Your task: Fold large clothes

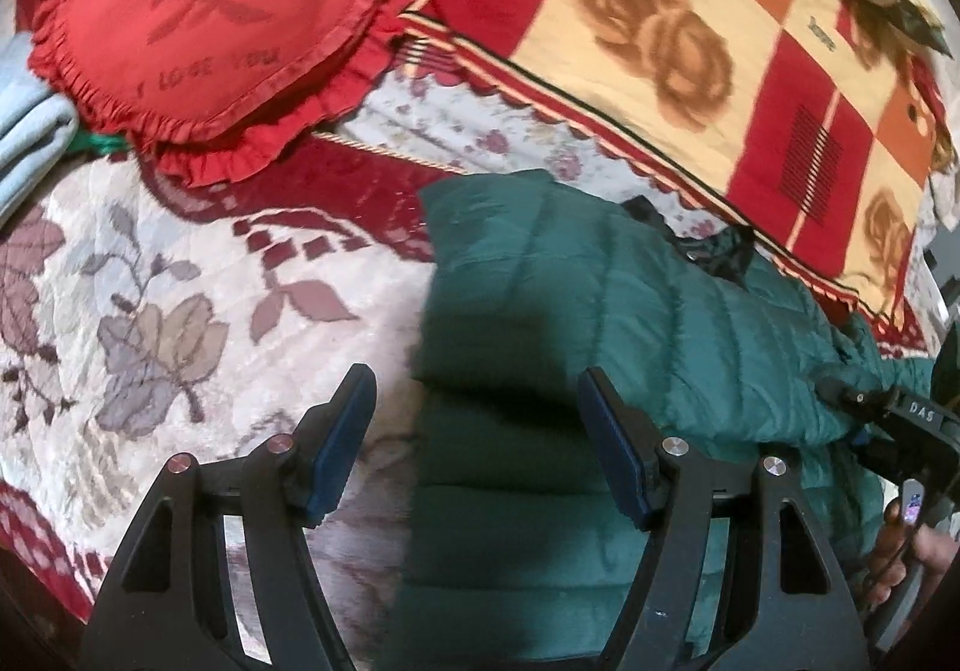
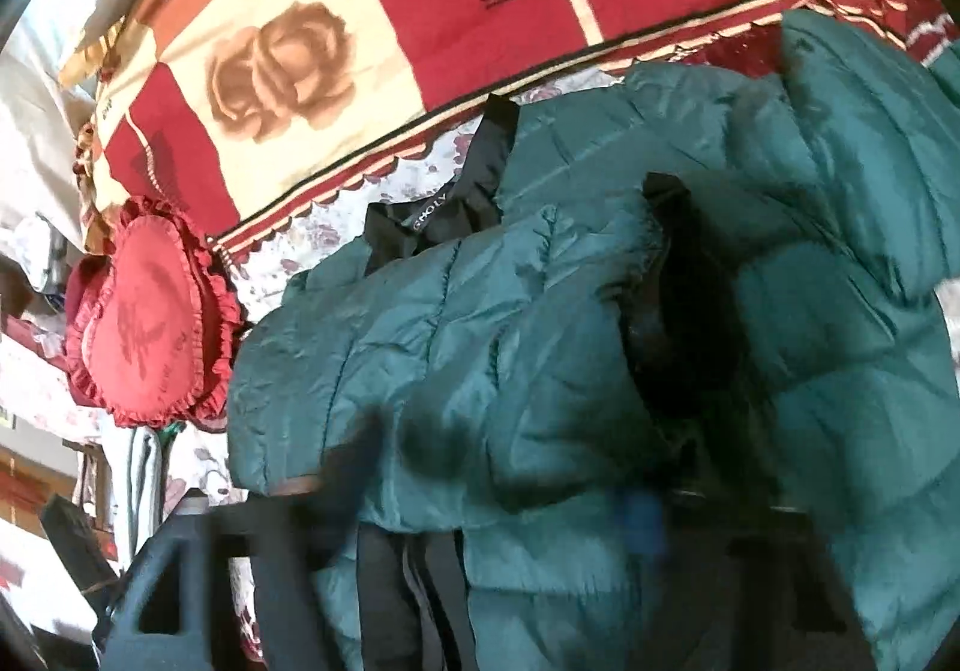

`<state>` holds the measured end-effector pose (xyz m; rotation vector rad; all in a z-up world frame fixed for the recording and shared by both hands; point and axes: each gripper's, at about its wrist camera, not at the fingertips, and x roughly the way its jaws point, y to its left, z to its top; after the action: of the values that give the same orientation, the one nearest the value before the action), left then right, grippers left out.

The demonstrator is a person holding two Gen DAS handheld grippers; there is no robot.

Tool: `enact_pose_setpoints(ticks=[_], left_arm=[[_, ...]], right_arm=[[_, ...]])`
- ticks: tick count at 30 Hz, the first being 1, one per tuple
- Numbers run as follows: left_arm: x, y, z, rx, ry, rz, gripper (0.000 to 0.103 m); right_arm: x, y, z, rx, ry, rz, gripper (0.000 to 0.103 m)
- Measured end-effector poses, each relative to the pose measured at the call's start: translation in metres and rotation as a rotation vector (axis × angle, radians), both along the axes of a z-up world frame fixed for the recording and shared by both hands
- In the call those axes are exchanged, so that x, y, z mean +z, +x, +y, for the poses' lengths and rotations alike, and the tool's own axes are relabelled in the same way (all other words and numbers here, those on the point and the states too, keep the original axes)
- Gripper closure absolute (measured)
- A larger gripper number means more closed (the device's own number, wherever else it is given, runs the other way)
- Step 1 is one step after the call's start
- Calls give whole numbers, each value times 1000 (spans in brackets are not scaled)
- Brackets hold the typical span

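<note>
1 green puffer jacket (image 1: 600, 311) lies on floral bedspread (image 1: 150, 311), below 1 checked blanket (image 1: 660, 41); 1 red heart pillow (image 1: 210, 23) nearby. L gripper (image 1: 477, 425) fingers wide, nothing pinched, over jacket's edge. R gripper (image 2: 498, 497) blurred w/ jacket bunched at fingers, can't tell if clamped.

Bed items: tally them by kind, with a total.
Green puffer jacket: 1
Red heart-shaped pillow: 1
Checked rose blanket: 1
Floral bedspread: 1
Pale blue cloth at the edge: 1
Total: 5
</note>
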<state>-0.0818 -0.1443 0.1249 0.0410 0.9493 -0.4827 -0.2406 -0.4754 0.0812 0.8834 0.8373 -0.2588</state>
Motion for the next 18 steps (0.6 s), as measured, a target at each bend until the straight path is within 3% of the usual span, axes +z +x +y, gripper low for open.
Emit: enact_pose_setpoints(ticks=[3, 7, 10, 13, 15, 18], left_arm=[[2, 6, 8, 30, -14, 1, 33], [7, 13, 10, 44, -28, -11, 33], [8, 17, 6, 49, -35, -12, 33], [4, 20, -4, 42, -32, -7, 33], [0, 22, -11, 36, -18, 3, 33], [-9, 26, -22, 36, 8, 23, 33]], right_arm=[[17, 3, 4, 34, -101, -32, 75], [52, -1, 5, 40, -316, -62, 83], [63, 3, -1, 25, -446, -36, 87], [56, 13, -14, -9, -574, 42, 88], [44, 21, -25, -21, -617, 103, 89], [25, 27, -46, -24, -555, 168, 93]])
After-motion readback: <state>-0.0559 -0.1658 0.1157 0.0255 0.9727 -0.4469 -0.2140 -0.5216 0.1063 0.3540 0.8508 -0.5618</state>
